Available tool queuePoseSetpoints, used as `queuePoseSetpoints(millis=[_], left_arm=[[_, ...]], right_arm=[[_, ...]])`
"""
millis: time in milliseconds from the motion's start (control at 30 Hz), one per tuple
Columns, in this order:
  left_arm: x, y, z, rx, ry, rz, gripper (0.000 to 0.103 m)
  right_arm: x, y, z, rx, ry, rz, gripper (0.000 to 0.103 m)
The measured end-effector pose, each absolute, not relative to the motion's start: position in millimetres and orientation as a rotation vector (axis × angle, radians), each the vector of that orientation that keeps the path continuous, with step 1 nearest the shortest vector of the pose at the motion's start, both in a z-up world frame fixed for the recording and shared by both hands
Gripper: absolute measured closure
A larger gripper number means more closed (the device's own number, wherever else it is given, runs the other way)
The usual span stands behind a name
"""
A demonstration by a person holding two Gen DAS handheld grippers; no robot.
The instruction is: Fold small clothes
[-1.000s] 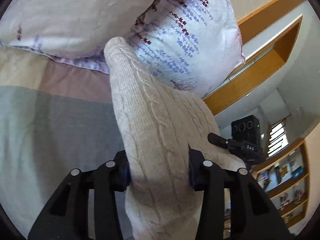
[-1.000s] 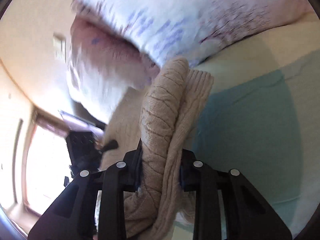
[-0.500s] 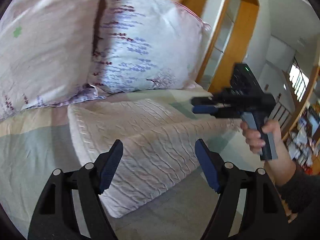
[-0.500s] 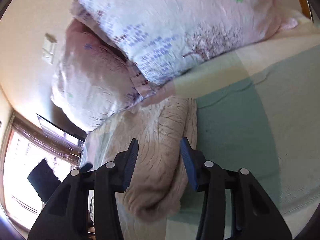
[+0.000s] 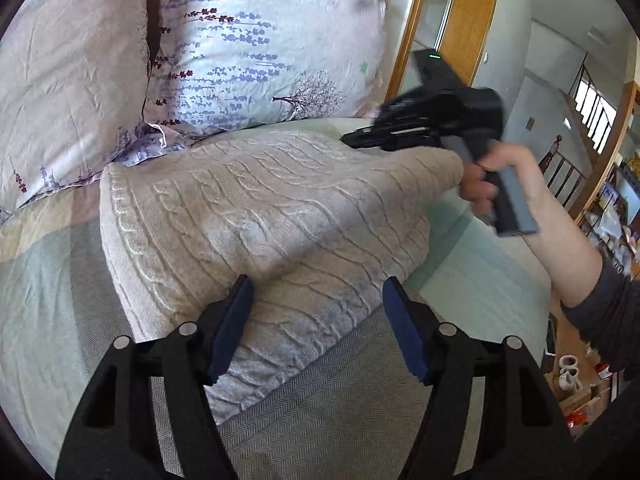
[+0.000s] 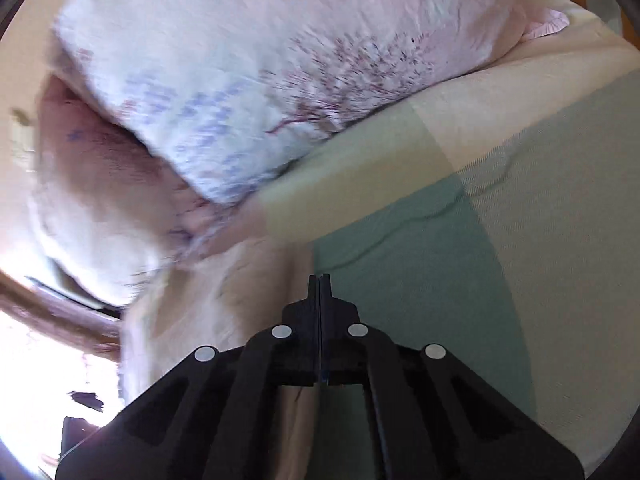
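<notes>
Pillows (image 5: 256, 48) back the bed (image 5: 48, 312); sweater (image 5: 272, 216), now released, lies folded there. Left hand-held gripper (image 5: 316, 320) gapes empty above it; right hand-held gripper (image 6: 319, 292) has closed on nothing. Fold apparently complete.

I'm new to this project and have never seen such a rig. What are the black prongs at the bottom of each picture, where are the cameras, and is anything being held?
There is no robot here: a person holds a hand tool with two fingers in each hand, and a wide-angle camera on each tool looks along those fingers. In the left tool's view, the left gripper stands open with nothing between its blue pads. Before it a beige cable-knit sweater lies folded on a striped bedspread, with floral pillows behind. The person's right hand holds the other tool. In that blurred right view, the right gripper is shut with nothing between its fingers.
</notes>
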State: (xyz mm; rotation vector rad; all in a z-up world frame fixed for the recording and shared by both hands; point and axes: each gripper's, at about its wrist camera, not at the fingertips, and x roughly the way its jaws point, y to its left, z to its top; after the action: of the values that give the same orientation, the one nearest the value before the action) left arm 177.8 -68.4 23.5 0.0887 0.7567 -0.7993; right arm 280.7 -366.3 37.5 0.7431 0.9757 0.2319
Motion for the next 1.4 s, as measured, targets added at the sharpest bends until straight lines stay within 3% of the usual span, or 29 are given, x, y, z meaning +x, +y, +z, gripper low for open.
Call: queuePoseSetpoints(millis=[67,100,133,300,333,367,400,600,700,767,833,867,967,1000,1033,1067,1133,1200,1300,1367,1400], left_arm=[[178.5,-64.3,24.2,0.041,0.757,-0.811,0.036],[177.7,-63.1,25.2,0.029,0.758,-0.813,0.036],[177.8,-62.1,25.7,0.022,0.759,-0.814,0.036],[168.0,-63.1,25.3,0.094,0.743,-0.808,0.036],[166.5,-63.8,24.4,0.115,0.744,-0.804,0.036],[165.2,-64.4,23.5,0.133,0.747,-0.802,0.036],[163.9,-64.0,22.7,0.145,0.753,-0.8,0.036],[154.1,-59.8,14.7,0.217,0.794,-0.829,0.04],[152.5,-52.9,19.2,0.165,0.809,-0.836,0.043],[145.8,-48.3,27.3,0.089,0.798,-0.869,0.041],[136.8,-49.3,33.3,0.073,0.75,-0.895,0.03],[131.4,-53.5,35.3,0.101,0.711,-0.892,0.028],[133.5,-67.6,29.6,0.176,0.707,-0.861,0.026],[137.6,-69.7,25.9,0.181,0.729,-0.859,0.026],[141.1,-70.7,21.4,0.186,0.75,-0.858,0.026],[145.0,-71.0,15.6,0.198,0.775,-0.849,0.027],[151.4,-69.2,8.6,0.202,0.813,-0.846,0.039],[156.5,-64.2,9.2,0.17,0.821,-0.845,0.046],[157.9,-59.1,9.5,0.147,0.831,-0.843,0.049],[154.1,-52.3,13.0,0.105,0.836,-0.829,0.047],[151.3,-48.5,15.3,0.079,0.835,-0.827,0.039]], right_arm=[[245.2,-374.1,55.0,0.796,0.904,0.34,0.072],[230.4,-376.7,61.4,0.81,0.875,0.373,0.051],[211.7,-377.4,69.0,0.812,0.843,0.422,0.046],[164.2,-361.0,84.5,0.672,0.834,0.518,0.046],[170.0,-348.4,82.4,0.635,0.851,0.51,0.052],[176.8,-341.1,78.4,0.61,0.876,0.5,0.066],[179.9,-334.9,74.1,0.603,0.92,0.494,0.09],[169.5,-361.2,23.5,0.776,1.062,0.345,0.092],[165.5,-362.7,36.0,0.768,1.014,0.381,0.09],[165.7,-361.6,52.6,0.766,0.98,0.413,0.082],[171.5,-367.1,64.8,0.802,0.929,0.431,0.039],[177.6,-370.0,67.0,0.823,0.907,0.423,0.035],[211.1,-365.2,61.0,0.844,0.953,0.421,0.035],[223.0,-357.4,54.4,0.846,1.002,0.446,0.046],[231.2,-350.5,49.9,0.836,1.039,0.471,0.085],[237.7,-342.2,45.4,0.782,1.072,0.459,0.092],[240.1,-336.4,42.5,0.659,1.062,0.326,0.092],[245.6,-343.2,32.6,0.708,1.07,0.277,0.092],[248.5,-349.0,28.5,0.738,1.069,0.245,0.09],[236.5,-349.5,38.7,0.704,1.035,0.242,0.079],[229.2,-351.4,45.0,0.69,1.002,0.231,0.065]])
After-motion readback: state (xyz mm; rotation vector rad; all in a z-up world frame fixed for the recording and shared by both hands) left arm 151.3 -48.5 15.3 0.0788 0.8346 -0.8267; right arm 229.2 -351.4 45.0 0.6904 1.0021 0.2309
